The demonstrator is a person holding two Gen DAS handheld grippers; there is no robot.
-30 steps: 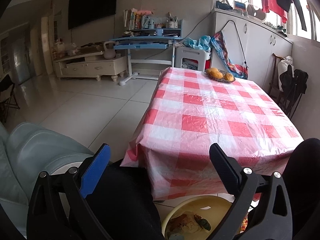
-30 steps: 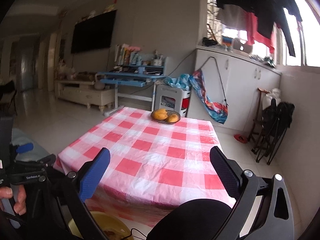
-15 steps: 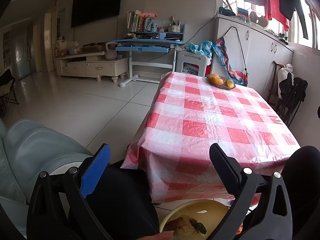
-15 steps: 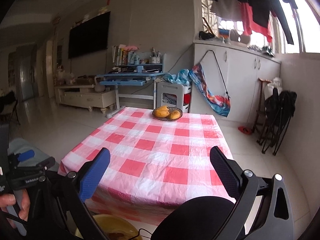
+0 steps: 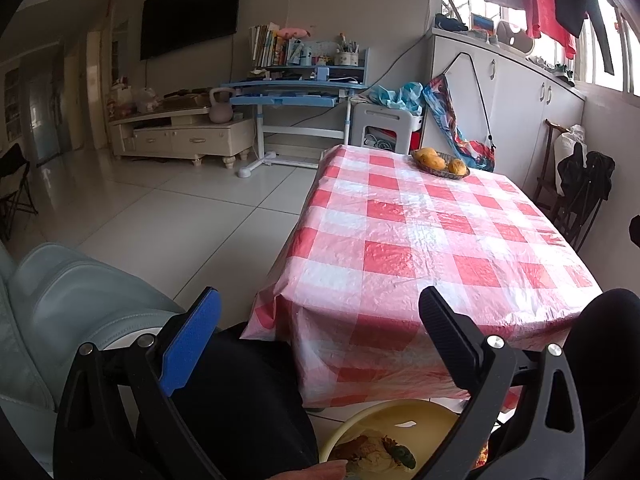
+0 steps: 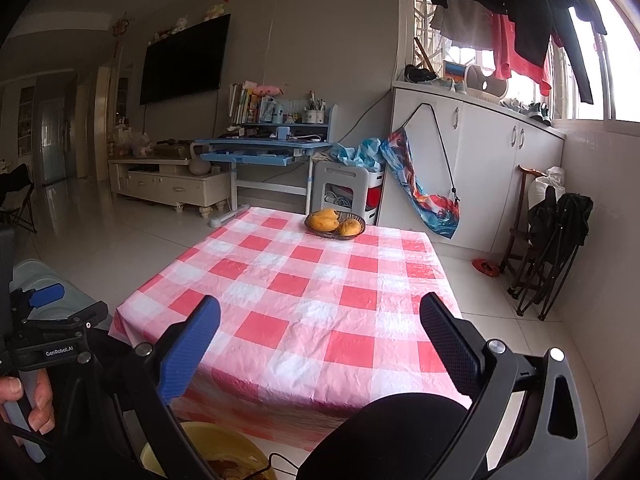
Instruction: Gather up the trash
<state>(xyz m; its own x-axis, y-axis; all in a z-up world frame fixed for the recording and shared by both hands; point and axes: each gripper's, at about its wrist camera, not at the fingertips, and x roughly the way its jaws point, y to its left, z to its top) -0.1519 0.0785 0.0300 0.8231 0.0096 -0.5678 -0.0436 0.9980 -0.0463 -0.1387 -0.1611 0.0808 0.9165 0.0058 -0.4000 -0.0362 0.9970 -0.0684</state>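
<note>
A yellow basin (image 5: 404,420) with scraps of trash (image 5: 380,452) in it sits on the floor at the near end of the table, between the person's dark-clad knees; its rim (image 6: 208,446) also shows low in the right wrist view. My left gripper (image 5: 320,312) is open and empty above the basin. My right gripper (image 6: 320,316) is open and empty too, raised over the table's near edge. The table (image 6: 320,300) wears a red-and-white checked cloth with no trash on it.
A wicker basket of mangoes (image 6: 335,223) stands at the table's far end. A pale sofa arm (image 5: 68,300) is at the left. A folded black chair (image 6: 556,248) leans by the right wall. A blue desk (image 6: 264,148) and white cabinets (image 6: 500,176) line the back.
Both grippers have tilted upward a little, so the room and table show from slightly higher. A fingertip has come into the bottom of the left wrist view by the basin.
</note>
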